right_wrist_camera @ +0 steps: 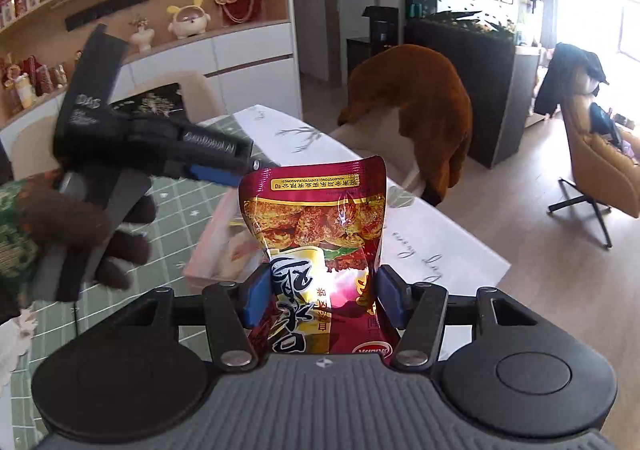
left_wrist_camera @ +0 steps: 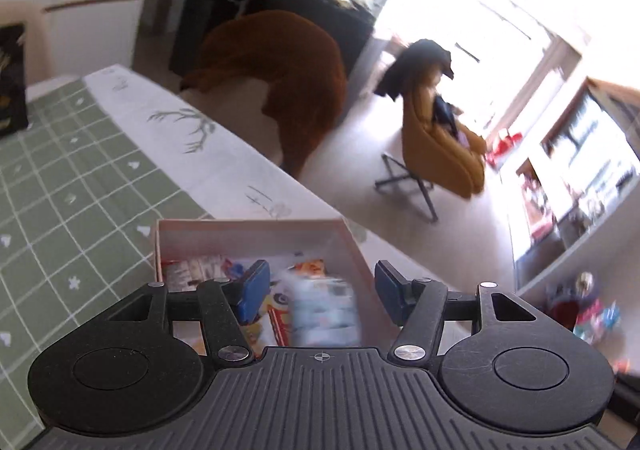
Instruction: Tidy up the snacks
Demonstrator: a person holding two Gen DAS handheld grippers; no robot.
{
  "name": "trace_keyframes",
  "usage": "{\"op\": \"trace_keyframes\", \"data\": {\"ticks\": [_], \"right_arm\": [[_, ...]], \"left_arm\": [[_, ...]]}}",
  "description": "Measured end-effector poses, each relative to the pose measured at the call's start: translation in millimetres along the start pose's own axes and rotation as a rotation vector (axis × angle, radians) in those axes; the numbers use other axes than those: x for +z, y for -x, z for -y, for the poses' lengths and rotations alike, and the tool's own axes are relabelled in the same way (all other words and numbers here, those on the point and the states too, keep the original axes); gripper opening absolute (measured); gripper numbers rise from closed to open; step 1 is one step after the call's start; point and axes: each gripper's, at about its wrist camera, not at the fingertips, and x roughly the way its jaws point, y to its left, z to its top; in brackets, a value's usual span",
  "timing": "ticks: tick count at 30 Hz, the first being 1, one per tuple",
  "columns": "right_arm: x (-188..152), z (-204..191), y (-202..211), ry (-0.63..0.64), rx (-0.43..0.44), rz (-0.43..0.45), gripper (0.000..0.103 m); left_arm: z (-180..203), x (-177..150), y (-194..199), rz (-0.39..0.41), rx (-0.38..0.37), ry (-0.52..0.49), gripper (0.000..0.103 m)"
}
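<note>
Above the one pink box (left_wrist_camera: 256,234) of perhaps four blurred snacks, left gripper (left_wrist_camera: 318,292) gapes empty; right gripper (right_wrist_camera: 318,300) fingers clench one red packet (right_wrist_camera: 316,217).

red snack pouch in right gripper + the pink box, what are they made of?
Red snack pouch: glossy plastic or foil laminate, judging by its sharp glare, crinkles and crimped top seal. It sits clamped between the right gripper pads.
Pink box: probably matte cardboard; thin, straight walls without shine, though blur leaves this uncertain.
</note>
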Motion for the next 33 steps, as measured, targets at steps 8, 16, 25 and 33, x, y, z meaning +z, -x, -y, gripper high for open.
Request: {"op": "trace_keyframes", "data": {"ticks": [8, 16, 25, 33], "right_arm": [[35, 21, -45, -0.109, 0.084, -0.007, 0.057], [60, -1, -126, -0.128, 0.084, -0.059, 0.072], [-67, -55, -99, -0.134, 0.012, -0.18, 0.073], [-121, -77, -95, -0.112, -0.058, -0.177, 0.079]], "left_arm": [[-37, -35, 63, 0.121, 0.112, 0.057, 0.064], [-55, -139, 71, 0.015, 0.273, -0.044, 0.064], [-59, -206, 91, -0.031, 0.323, -0.149, 0.064], [-45, -225, 78, 0.066, 0.388, -0.249, 0.067]]}}
